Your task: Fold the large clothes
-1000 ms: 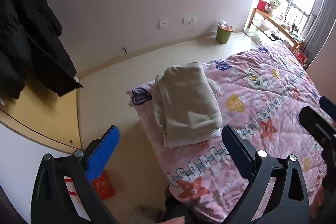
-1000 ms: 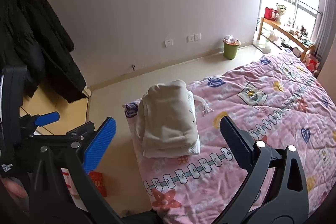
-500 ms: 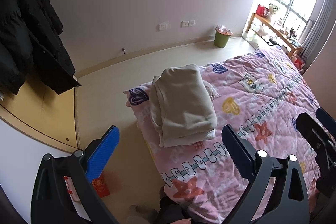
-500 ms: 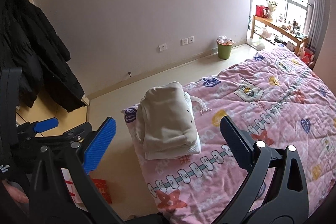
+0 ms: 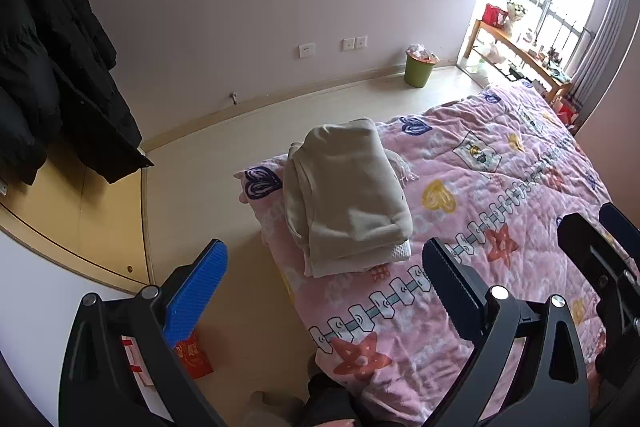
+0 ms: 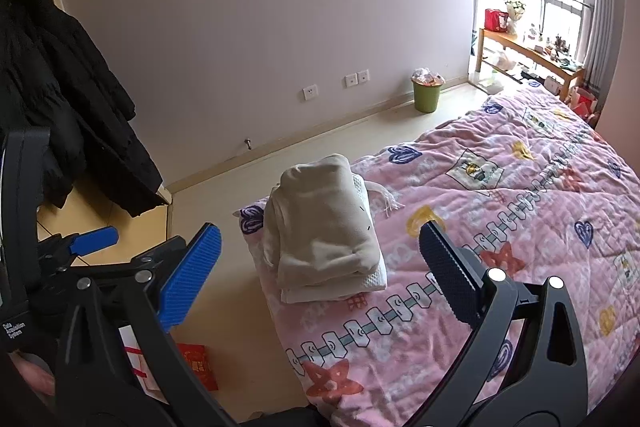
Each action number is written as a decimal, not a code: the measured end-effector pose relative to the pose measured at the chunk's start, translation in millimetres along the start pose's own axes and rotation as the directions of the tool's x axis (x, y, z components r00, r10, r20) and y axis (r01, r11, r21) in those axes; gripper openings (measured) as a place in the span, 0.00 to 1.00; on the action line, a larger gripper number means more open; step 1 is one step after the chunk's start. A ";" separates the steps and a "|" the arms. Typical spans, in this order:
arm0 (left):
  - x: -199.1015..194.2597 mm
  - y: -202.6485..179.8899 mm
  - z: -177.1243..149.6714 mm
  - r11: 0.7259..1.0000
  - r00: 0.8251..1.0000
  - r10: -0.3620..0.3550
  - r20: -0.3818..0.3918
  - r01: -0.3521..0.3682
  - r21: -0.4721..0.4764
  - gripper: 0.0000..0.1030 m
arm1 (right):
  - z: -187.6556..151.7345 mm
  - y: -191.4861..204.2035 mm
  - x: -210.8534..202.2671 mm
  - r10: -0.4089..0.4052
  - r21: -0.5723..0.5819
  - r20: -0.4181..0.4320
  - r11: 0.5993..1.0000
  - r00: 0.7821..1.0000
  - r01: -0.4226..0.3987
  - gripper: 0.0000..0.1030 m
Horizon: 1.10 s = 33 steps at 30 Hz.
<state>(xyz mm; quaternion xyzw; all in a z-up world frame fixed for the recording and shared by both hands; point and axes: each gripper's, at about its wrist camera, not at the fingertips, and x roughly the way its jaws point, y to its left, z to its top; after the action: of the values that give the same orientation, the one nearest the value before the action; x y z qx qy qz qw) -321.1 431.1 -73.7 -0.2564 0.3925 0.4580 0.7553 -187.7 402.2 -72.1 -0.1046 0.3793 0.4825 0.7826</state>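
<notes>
A folded cream garment [image 5: 348, 191] [image 6: 324, 227] lies stacked on a white knitted piece at the near left corner of the bed, which is covered by a pink patterned quilt [image 5: 500, 195] [image 6: 520, 211]. My left gripper [image 5: 324, 275] hangs open in the air well short of the stack, with nothing between its fingers. My right gripper [image 6: 320, 259] is open too, raised and apart from the clothes. The right gripper's frame shows at the left wrist view's right edge, and the left gripper's blue pad at the right wrist view's left edge.
Black coats [image 5: 52, 75] [image 6: 68, 99] hang on the left above a wooden panel. A green bin [image 5: 418, 67] [image 6: 427, 93] stands by the far wall. A wooden shelf [image 6: 528, 51] sits under the window. A red packet [image 5: 194, 357] lies on the floor beside the bed.
Both grippers have drawn back and risen a little from the stack, so it looks smaller and more of the room shows. Both stayed open.
</notes>
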 end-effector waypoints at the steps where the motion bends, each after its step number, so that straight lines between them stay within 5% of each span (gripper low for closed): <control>1: 0.0 -0.7 0.4 1.000 1.000 -0.003 0.000 0.003 0.004 0.92 | -0.4 1.0 0.2 0.000 -0.001 0.000 1.000 1.000 0.000 0.94; 33: -1.4 1.2 20.5 1.000 0.999 -0.011 0.039 0.010 0.018 0.92 | 6.3 5.2 4.4 -0.026 0.015 0.015 1.000 1.000 0.026 0.94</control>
<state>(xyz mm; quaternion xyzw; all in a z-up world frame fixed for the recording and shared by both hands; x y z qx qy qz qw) -315.2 446.2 -61.1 -0.2426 0.3804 0.4554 0.7675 -187.8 411.2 -69.8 -0.0999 0.3755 0.4701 0.7925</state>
